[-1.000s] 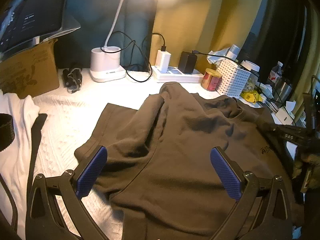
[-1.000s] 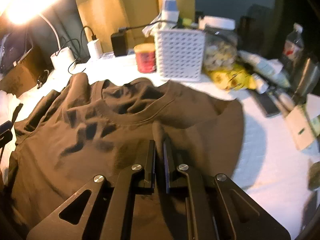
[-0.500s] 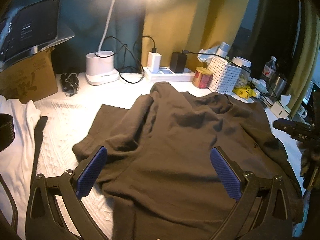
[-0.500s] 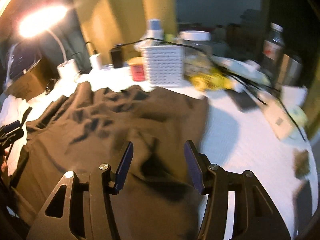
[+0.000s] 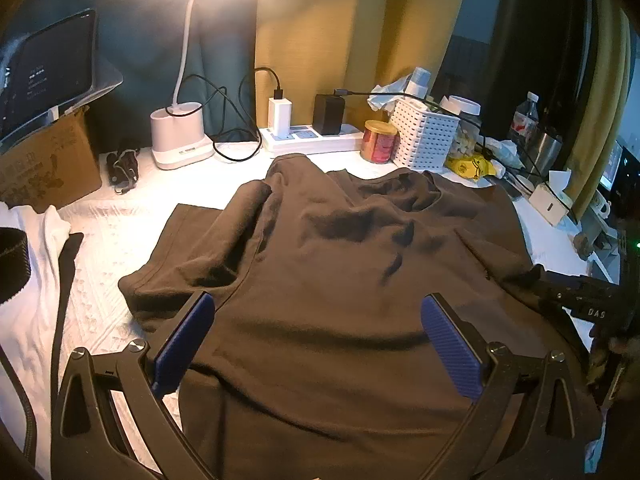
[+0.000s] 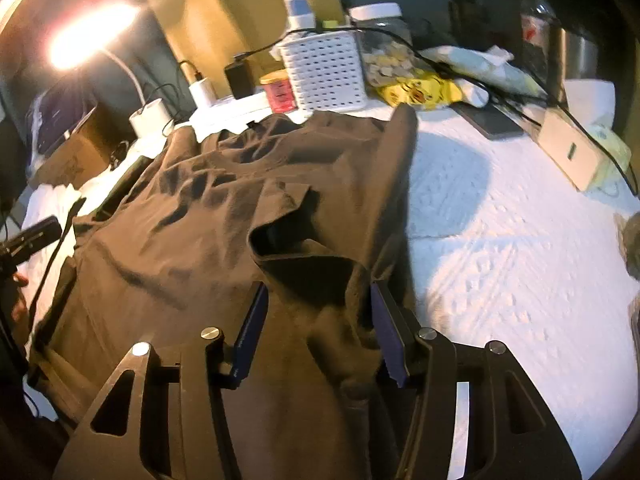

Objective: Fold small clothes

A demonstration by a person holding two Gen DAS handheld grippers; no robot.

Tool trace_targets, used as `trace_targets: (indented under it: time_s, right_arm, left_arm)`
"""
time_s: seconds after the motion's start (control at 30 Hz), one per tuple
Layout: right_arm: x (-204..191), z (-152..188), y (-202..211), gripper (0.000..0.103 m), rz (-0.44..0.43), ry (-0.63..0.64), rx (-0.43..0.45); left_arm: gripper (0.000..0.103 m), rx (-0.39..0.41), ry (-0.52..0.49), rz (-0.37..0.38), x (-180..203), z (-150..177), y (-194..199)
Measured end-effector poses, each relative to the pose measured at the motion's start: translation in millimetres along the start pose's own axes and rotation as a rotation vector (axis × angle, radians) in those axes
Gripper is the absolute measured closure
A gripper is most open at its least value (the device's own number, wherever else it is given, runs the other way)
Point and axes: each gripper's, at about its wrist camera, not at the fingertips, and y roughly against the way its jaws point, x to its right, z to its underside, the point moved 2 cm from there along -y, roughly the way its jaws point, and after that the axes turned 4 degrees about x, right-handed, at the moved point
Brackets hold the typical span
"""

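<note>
A dark brown T-shirt (image 5: 340, 264) lies rumpled on the white textured table cover, neck toward the back. My left gripper (image 5: 318, 320) is open, its blue-padded jaws spread wide above the shirt's lower body. In the right wrist view the same shirt (image 6: 208, 220) shows with its right sleeve folded inward over the body. My right gripper (image 6: 318, 320) is open, and a fold of the sleeve cloth lies loose between its jaws. The right gripper also shows at the right edge of the left wrist view (image 5: 576, 300).
At the back stand a lit desk lamp (image 5: 180, 140), a power strip with chargers (image 5: 308, 136), a red can (image 5: 379, 142) and a white basket (image 5: 424, 136). A cardboard box (image 5: 44, 164) and white cloth (image 5: 28, 280) lie left. Bottles, a phone and a box (image 6: 568, 148) crowd the right.
My right gripper was shut on the shirt near the collar a second ago; it has opened and drawn back to the right sleeve. The shirt has settled flatter. The left gripper stayed open.
</note>
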Motion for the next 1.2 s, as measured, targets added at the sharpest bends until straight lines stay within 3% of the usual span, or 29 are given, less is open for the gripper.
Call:
trace_targets:
  time_s: [0.1, 0.27, 0.43, 0.47, 0.5, 0.57, 0.73, 0.87, 0.93, 0.97, 1.0, 1.2]
  right_arm:
    - [0.2, 1.3, 2.6, 0.055, 0.018, 0.019, 0.007]
    - [24.9, 3.1, 5.5, 0.054, 0.083, -0.055, 0.02]
    - [21.5, 9.1, 0.5, 0.055, 0.019, -0.059, 0.005]
    - [16.8, 8.3, 2.4, 0.061, 0.007, -0.043, 0.013]
    - [11.1, 7.2, 4.9, 0.08, 0.001, -0.02, 0.02]
    - [-0.9, 5.0, 8.3, 0.094, 0.015, 0.037, 0.022]
    - [-32.7, 10.4, 13.8, 0.094, -0.012, 0.143, 0.003]
    - [-55.6, 24.1, 6.5, 0.093, -0.03, 0.207, -0.063]
    - [-64.7, 31.5, -0.4, 0.078, -0.028, 0.23, -0.109]
    - [-67.9, 33.8, -1.6, 0.063, -0.038, 0.238, -0.121]
    - [-74.1, 36.5, -1.2, 0.059, -0.054, 0.255, -0.127]
    - [-95.0, 26.5, 8.3, 0.059, -0.095, 0.301, -0.107]
  left_arm:
    - [0.001, 0.001, -0.004, -0.006, 0.3, 0.6, 3.2]
    - [0.001, 0.004, -0.002, -0.026, -5.5, 3.6, 9.4]
    - [0.001, 0.002, 0.003, -0.038, -7.7, 6.5, 12.8]
    - [0.001, 0.005, 0.003, -0.039, -8.0, 6.5, 12.5]
    - [0.001, 0.008, 0.004, -0.039, -8.1, 6.5, 13.6]
    - [0.001, 0.014, 0.005, -0.04, -8.0, 6.6, 15.5]
    - [0.001, 0.019, 0.009, -0.034, -9.2, 8.8, 20.6]
    - [0.001, 0.022, 0.024, -0.03, -14.4, 12.4, 23.0]
    - [0.001, 0.019, 0.03, -0.03, -18.0, 14.3, 23.0]
    - [0.001, 0.018, 0.033, -0.03, -19.8, 15.5, 23.2]
    - [0.001, 0.017, 0.036, -0.03, -21.9, 16.5, 23.0]
    - [0.001, 0.015, 0.053, -0.048, -39.9, 17.7, 19.9]
